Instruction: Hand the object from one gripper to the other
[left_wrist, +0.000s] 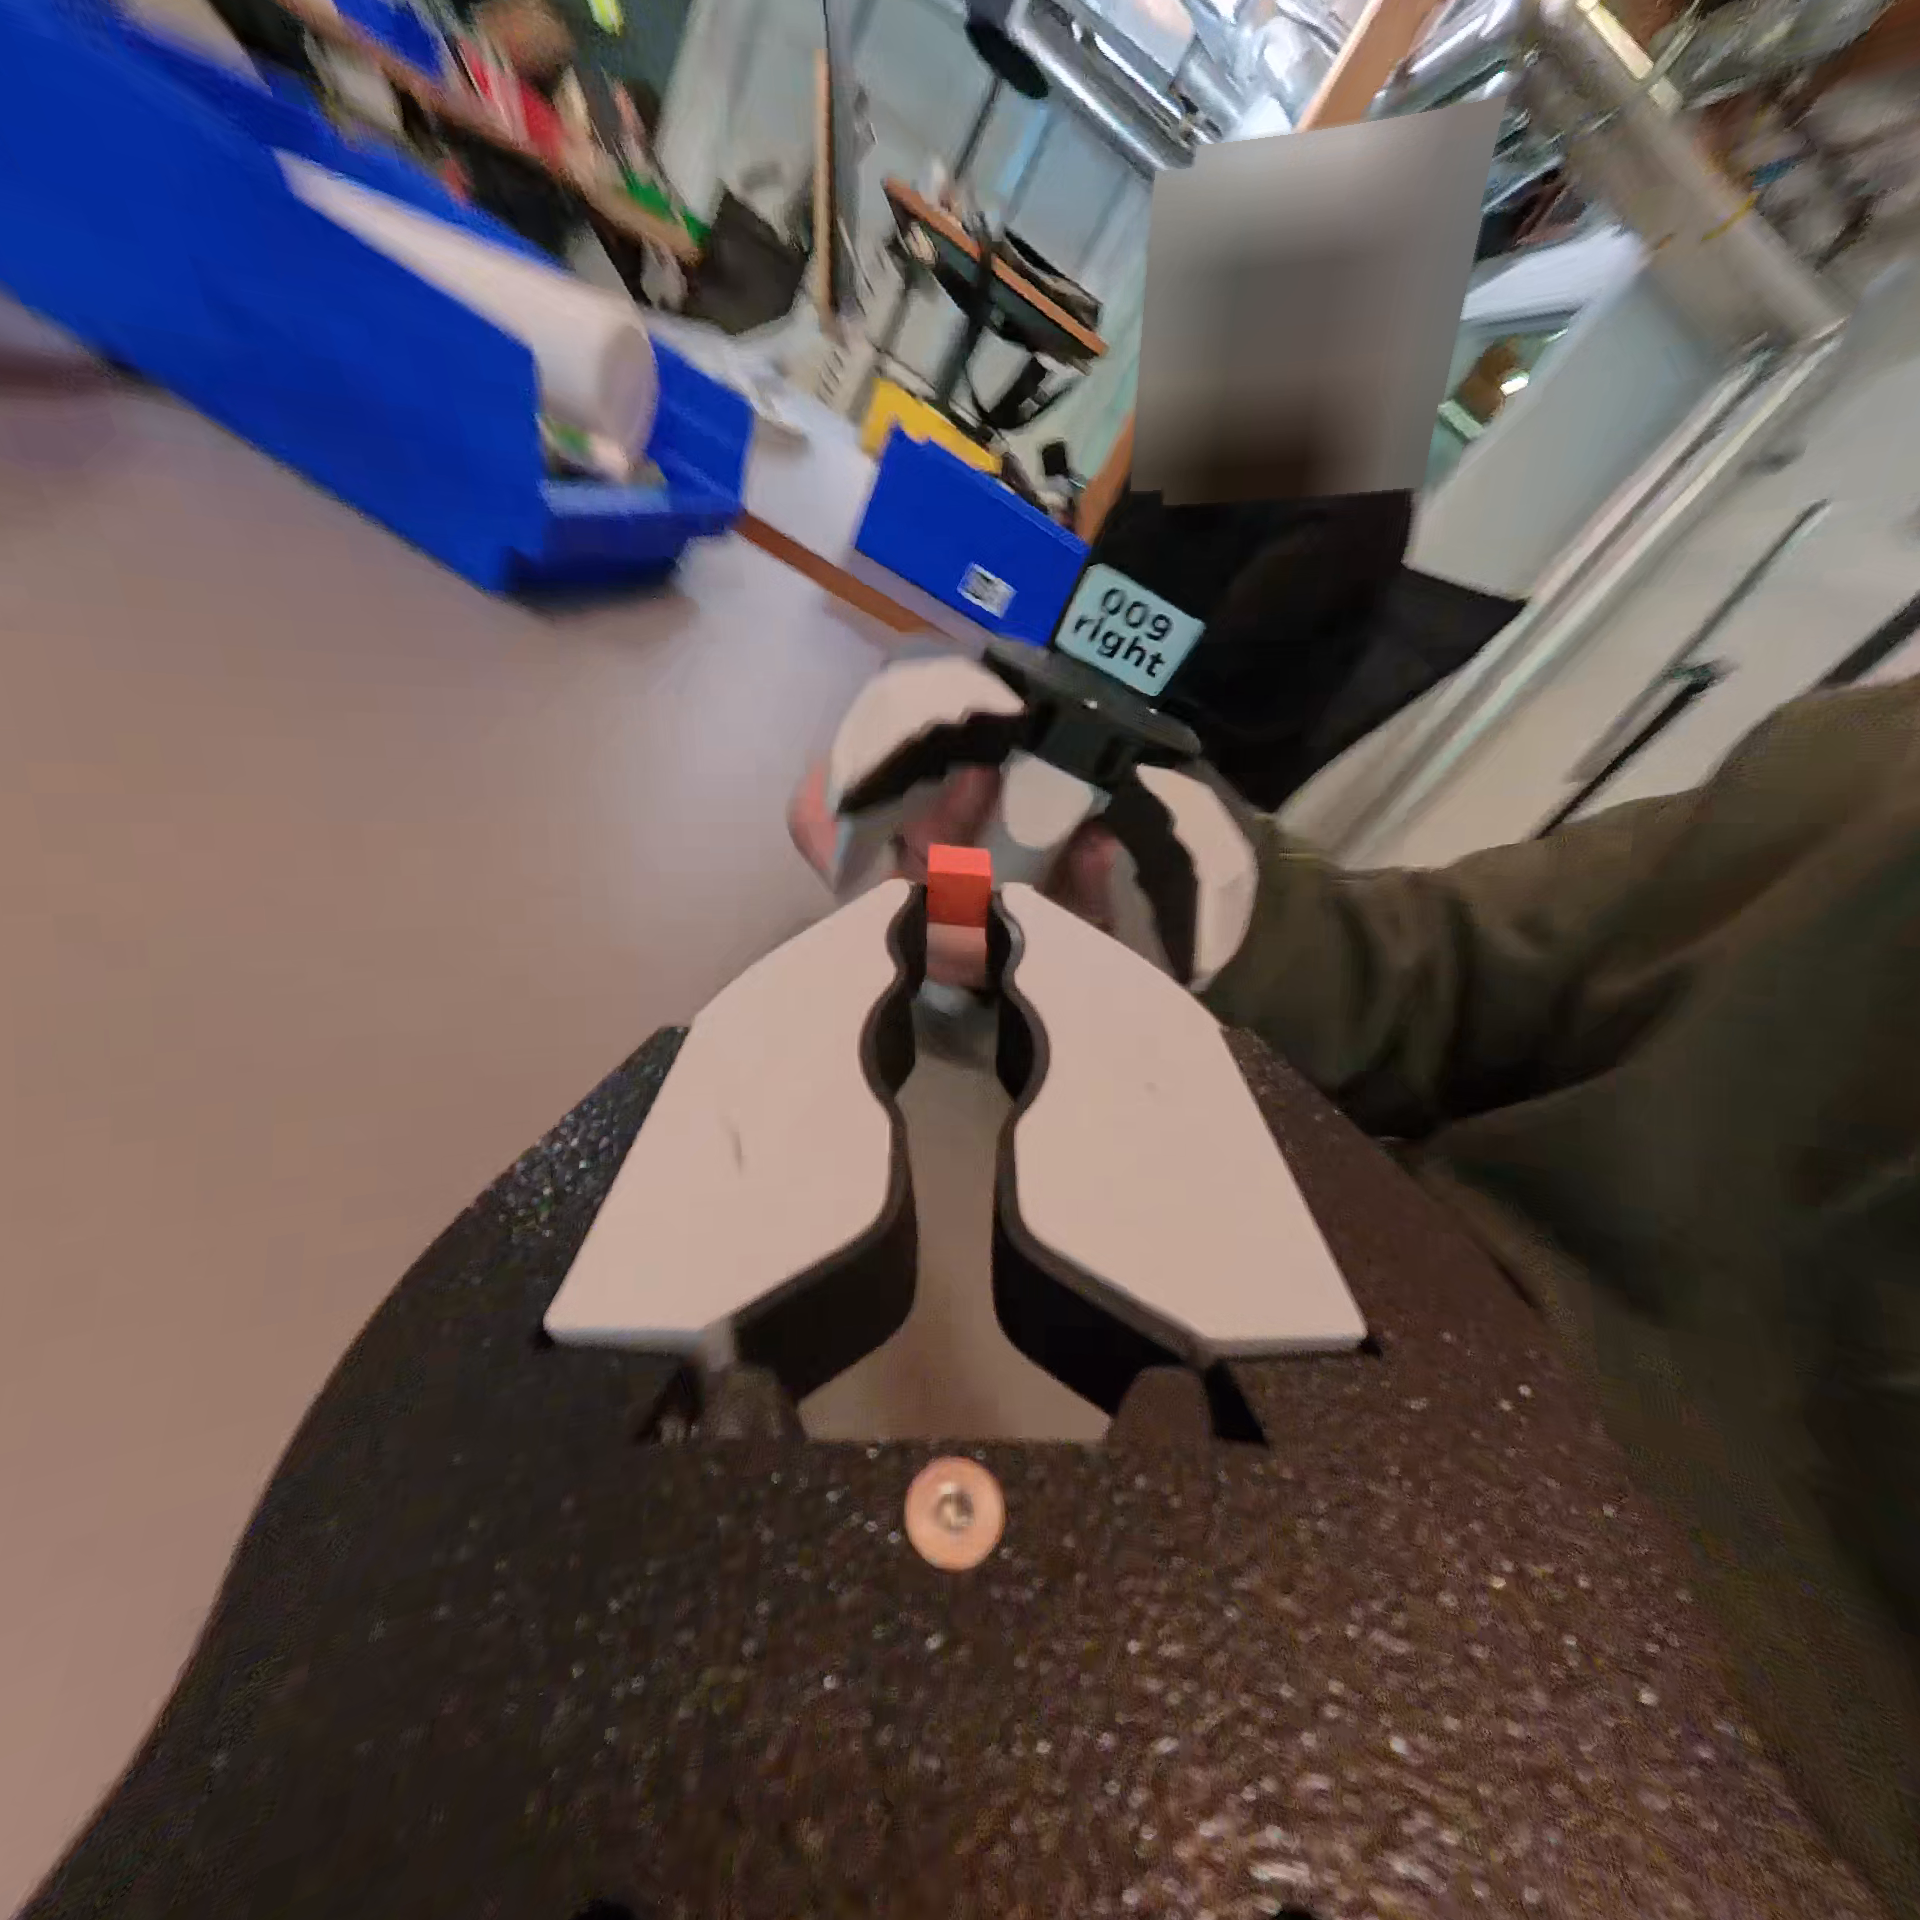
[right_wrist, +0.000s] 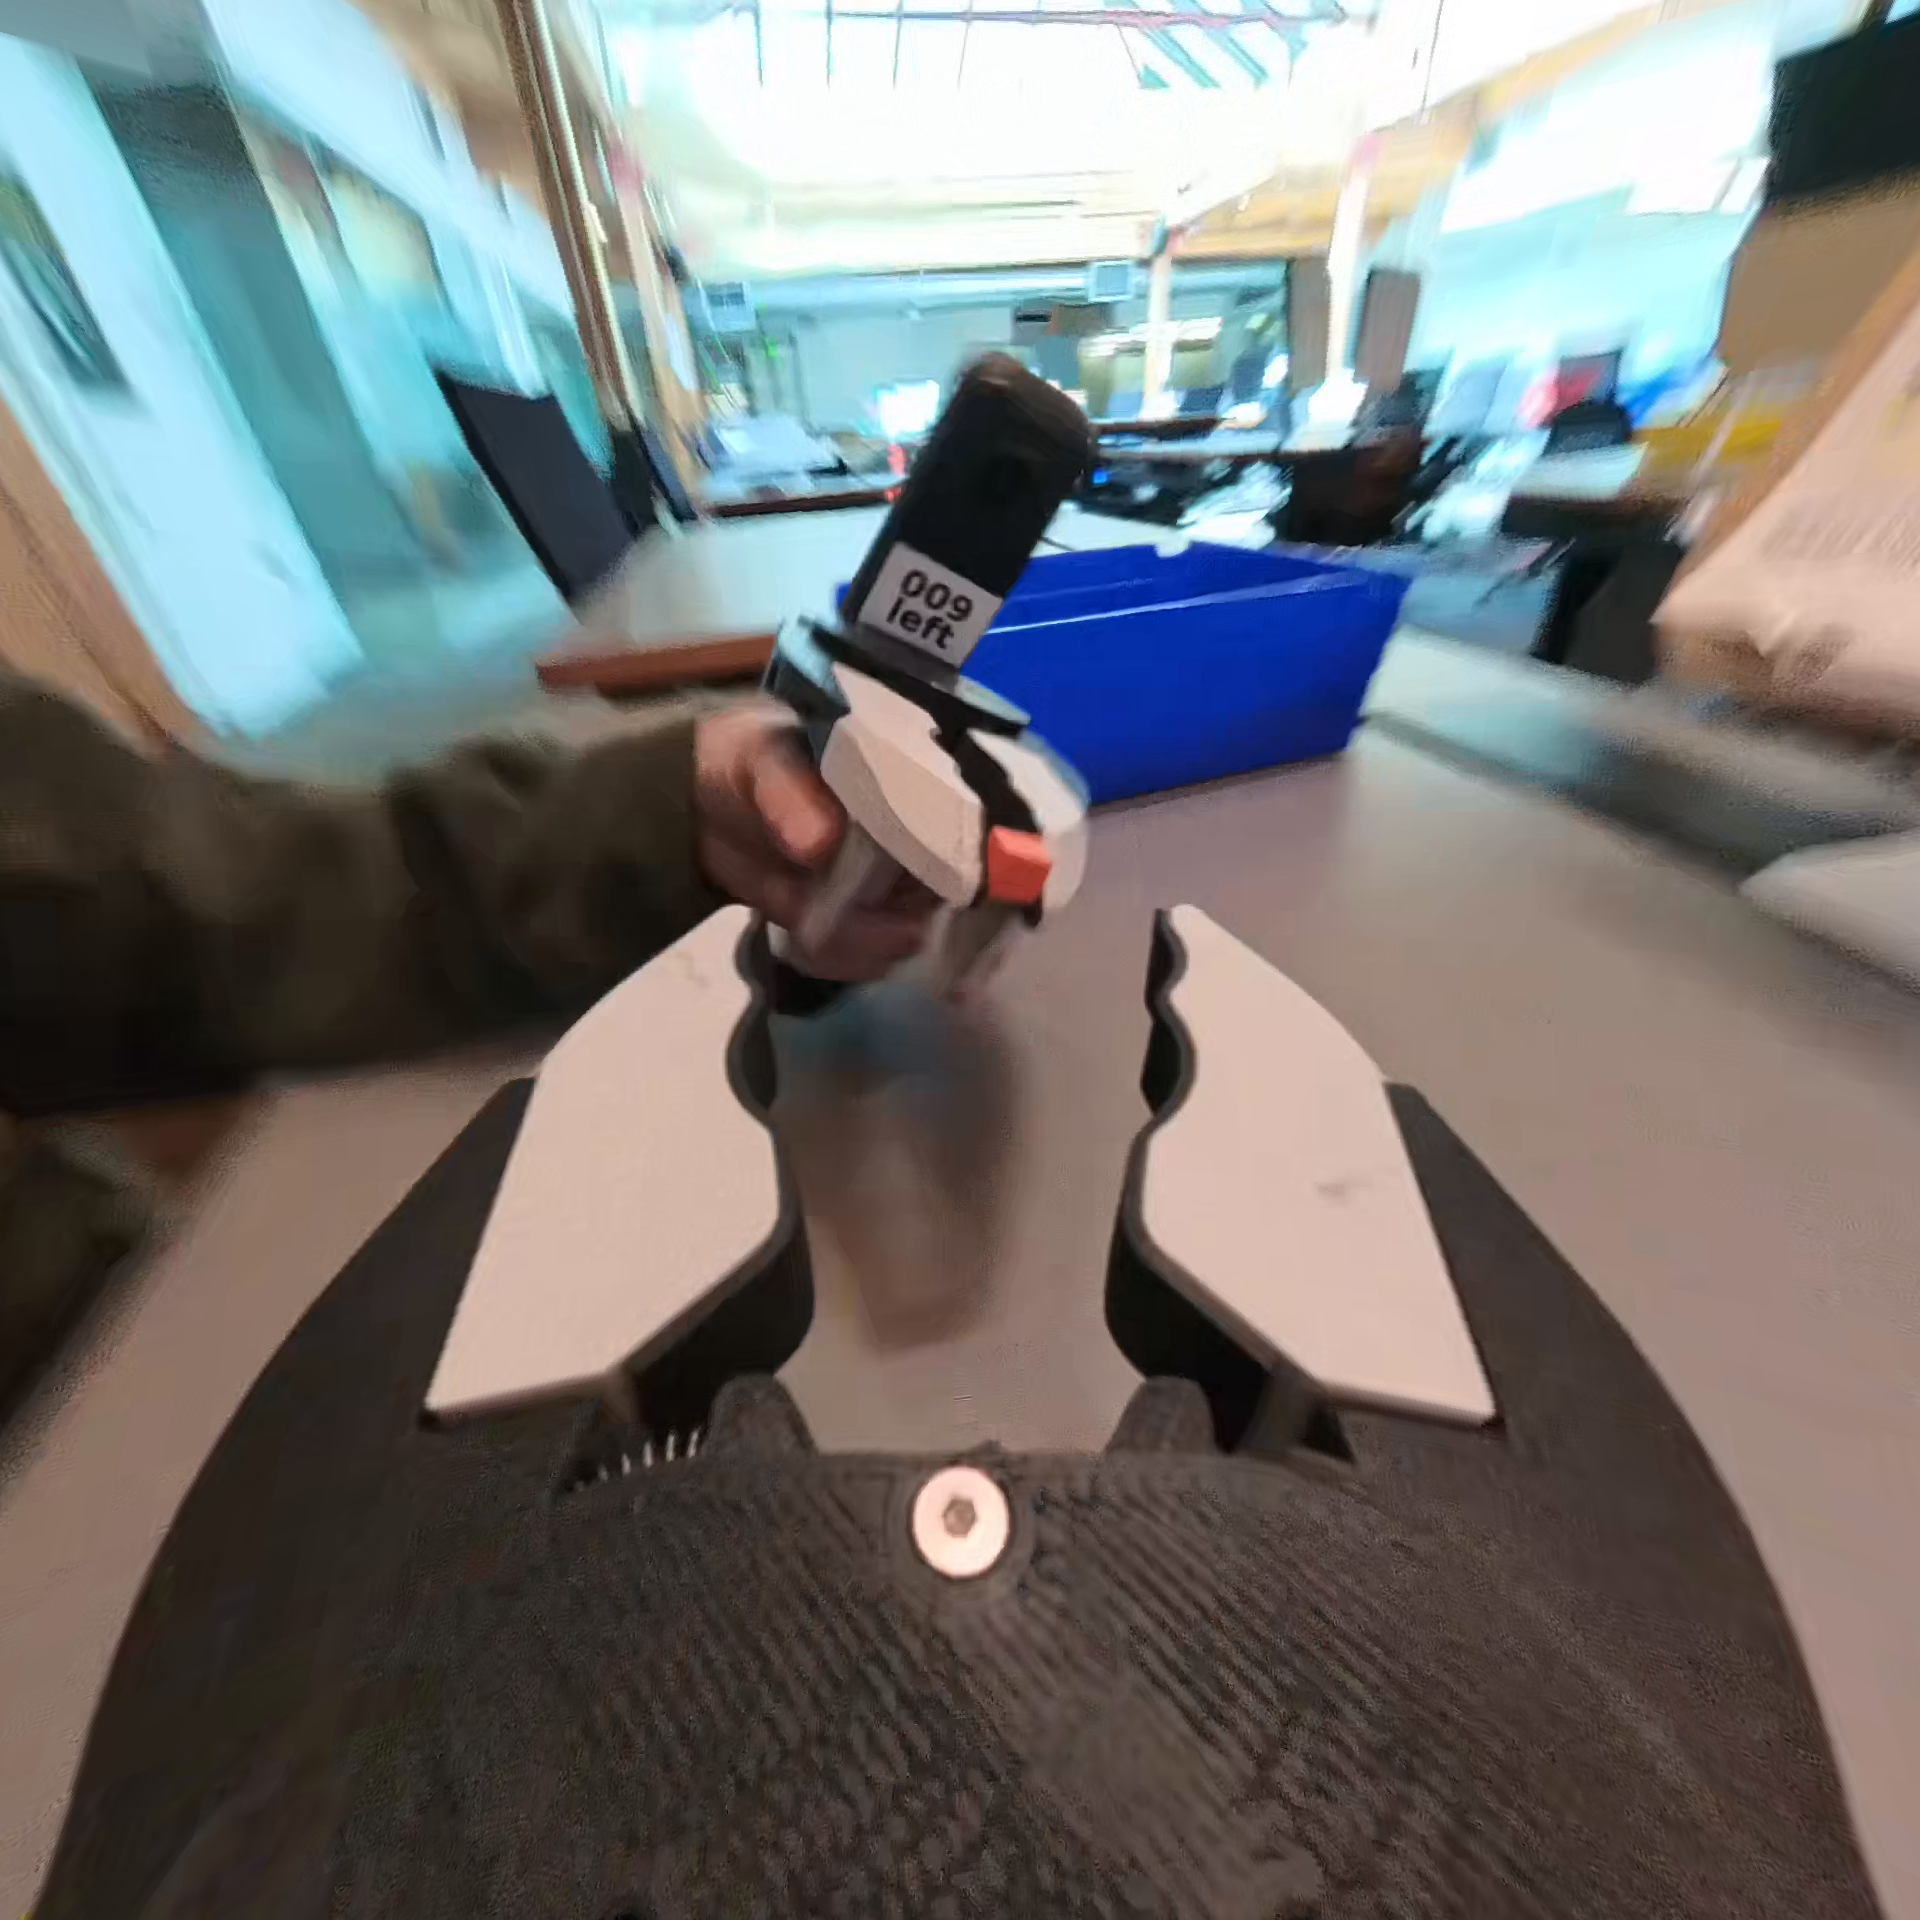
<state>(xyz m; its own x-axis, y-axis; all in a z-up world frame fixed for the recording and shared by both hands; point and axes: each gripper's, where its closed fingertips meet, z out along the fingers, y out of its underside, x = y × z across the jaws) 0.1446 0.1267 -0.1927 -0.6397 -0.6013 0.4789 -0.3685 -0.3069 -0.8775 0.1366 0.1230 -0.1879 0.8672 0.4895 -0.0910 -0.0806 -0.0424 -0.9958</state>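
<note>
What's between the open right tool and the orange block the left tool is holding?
Nothing visible. The left tool is shut on the orange block, holding it up above the table. The right tool is open and faces it, with only open air across the gap. The blue bin sits well behind.

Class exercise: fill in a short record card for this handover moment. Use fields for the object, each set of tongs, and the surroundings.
Object: small orange block
Left tongs: shut on the orange block
Right tongs: open, empty, facing the left tongs
Handover: not yet done
Surface: grey table
Background: blue bin on the table
</note>
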